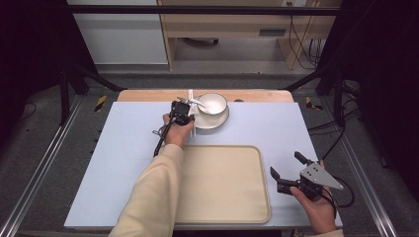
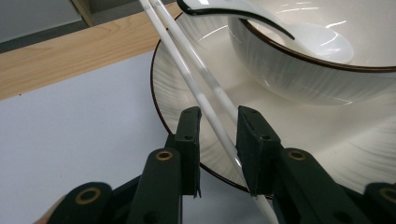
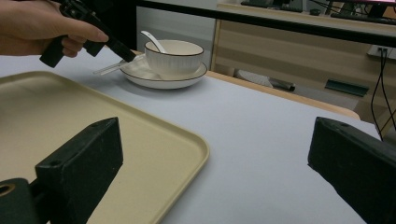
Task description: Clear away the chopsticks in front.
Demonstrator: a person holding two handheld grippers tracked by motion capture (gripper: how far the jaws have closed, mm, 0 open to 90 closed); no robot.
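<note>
Left gripper view cuts off both ends of the white chopsticks (image 2: 205, 100), and I cannot tell whether the pads press them yet. My left gripper (image 2: 218, 135) has its jaws narrowed around the pair, which lies on the plate's (image 2: 327, 135) left rim. On that plate stands the bowl (image 2: 299, 74), holding a white spoon (image 2: 322, 39). My right gripper (image 3: 212, 158) hangs spread wide beside the beige tray (image 3: 140, 140).

tray (image 1: 222, 185): beige, sat near edge of surface (image 1: 123, 148)
bowl (image 1: 213, 102): white, stood on plate (image 1: 215, 121)
spoon (image 3: 153, 40): rested in bowl
</note>
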